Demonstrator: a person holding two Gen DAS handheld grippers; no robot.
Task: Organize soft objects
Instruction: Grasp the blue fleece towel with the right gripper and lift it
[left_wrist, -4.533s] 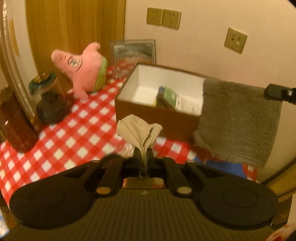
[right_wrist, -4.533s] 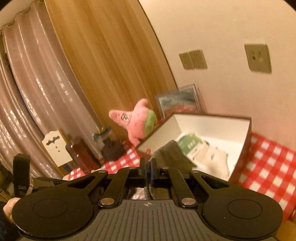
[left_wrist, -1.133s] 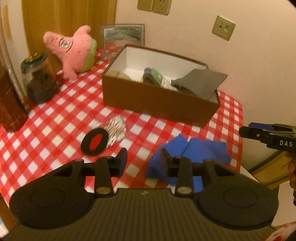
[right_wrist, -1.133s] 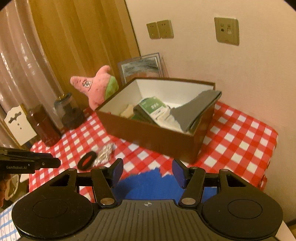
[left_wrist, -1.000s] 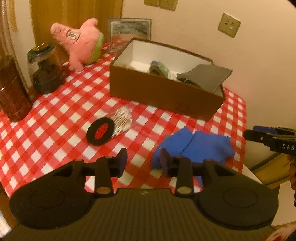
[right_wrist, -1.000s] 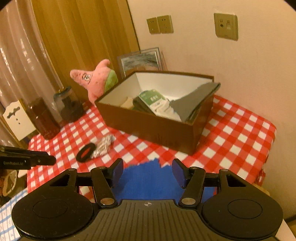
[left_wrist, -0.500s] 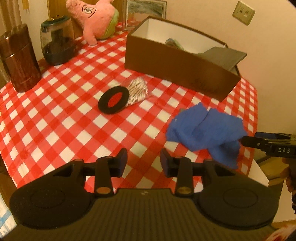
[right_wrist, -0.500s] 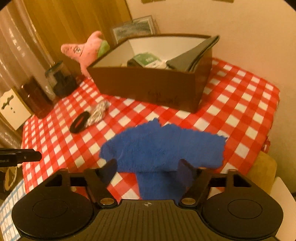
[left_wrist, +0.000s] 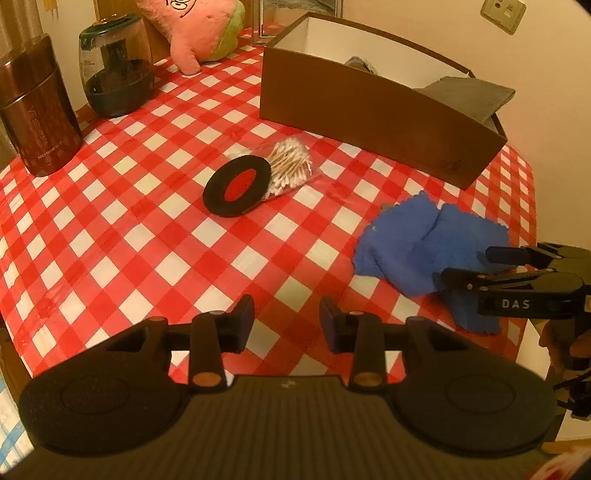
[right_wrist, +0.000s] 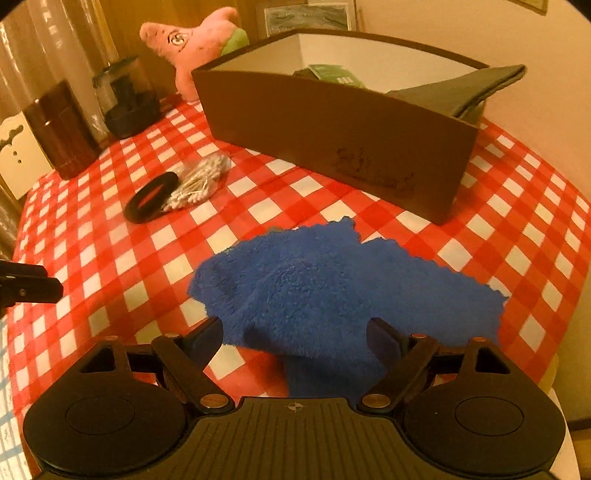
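Note:
A fluffy blue cloth (left_wrist: 424, 251) lies crumpled on the red-checked tablecloth near the table's right edge. My right gripper (right_wrist: 295, 330) stands wide open just over the blue cloth (right_wrist: 332, 280), one finger on either side of its near fold, pads not pressing. From the left wrist view the right gripper (left_wrist: 471, 266) reaches in from the right, over the cloth. My left gripper (left_wrist: 287, 314) is open above bare tablecloth, with nothing between its fingers. Behind stands a brown box (left_wrist: 369, 107) with a grey cloth (left_wrist: 476, 96) draped over its right corner. A pink plush (left_wrist: 199, 29) sits at the back.
A black ring with a red centre (left_wrist: 236, 184) lies against a bag of cotton swabs (left_wrist: 290, 166) mid-table. A glass jar (left_wrist: 116, 74) and a brown canister (left_wrist: 37, 110) stand at the left. A picture frame (right_wrist: 306, 16) leans on the wall.
Both grippers have sunk toward the table and tilted down. The right jaws have spread wider and now straddle the blue cloth. The beige and grey cloths held earlier are gone from the grippers.

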